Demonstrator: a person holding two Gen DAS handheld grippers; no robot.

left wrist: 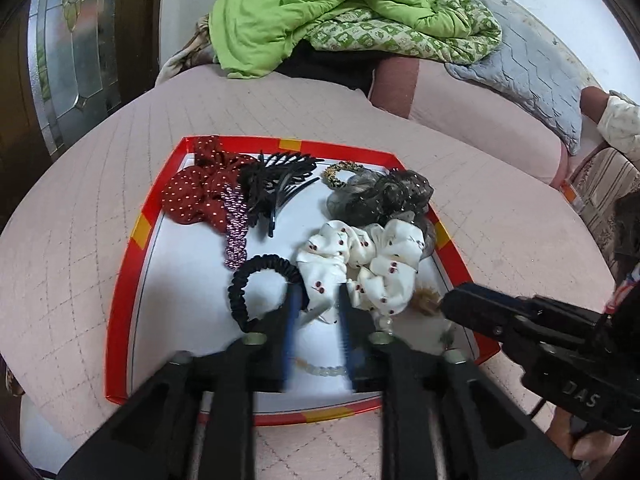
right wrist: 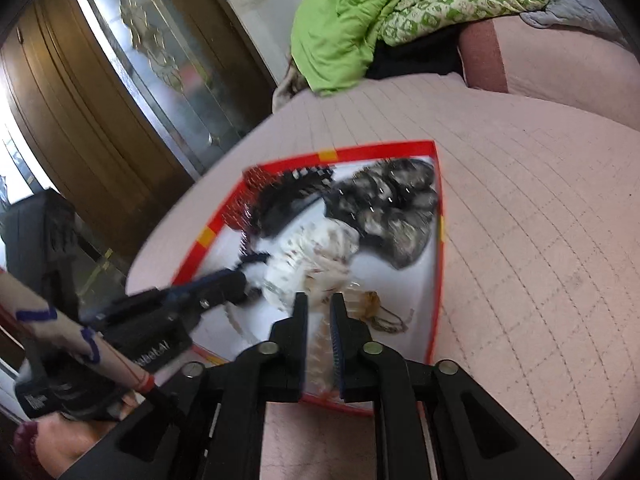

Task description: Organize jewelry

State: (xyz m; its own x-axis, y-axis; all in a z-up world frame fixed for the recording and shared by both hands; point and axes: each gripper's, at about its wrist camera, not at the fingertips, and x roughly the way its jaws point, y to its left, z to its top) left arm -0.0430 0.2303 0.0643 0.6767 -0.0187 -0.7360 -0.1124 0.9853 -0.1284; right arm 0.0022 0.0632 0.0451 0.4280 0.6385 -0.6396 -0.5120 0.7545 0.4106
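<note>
A red-rimmed white tray (left wrist: 140, 236) lies on a pink quilted bed. It holds a red dotted scrunchie (left wrist: 196, 196), black claw clips (left wrist: 276, 184), a grey scrunchie (left wrist: 380, 196), a white cherry-print scrunchie (left wrist: 360, 264), a black hair tie (left wrist: 256, 280), a purple beaded piece (left wrist: 236, 232) and a clear bead bracelet (left wrist: 324, 370). My left gripper (left wrist: 318, 300) is open, low over the tray beside the white scrunchie and hair tie. My right gripper (right wrist: 319, 304) is partly open and empty over the tray's near edge (right wrist: 436, 280), above a pale comb-like clip (right wrist: 320, 344). The tray's contents are blurred in the right wrist view.
A green quilt (left wrist: 320, 12) and grey pad (left wrist: 532, 76) are heaped at the far side of the bed. A wooden door with patterned glass (right wrist: 132, 72) stands at left. Small gold pieces (right wrist: 384, 316) lie in the tray's near right corner.
</note>
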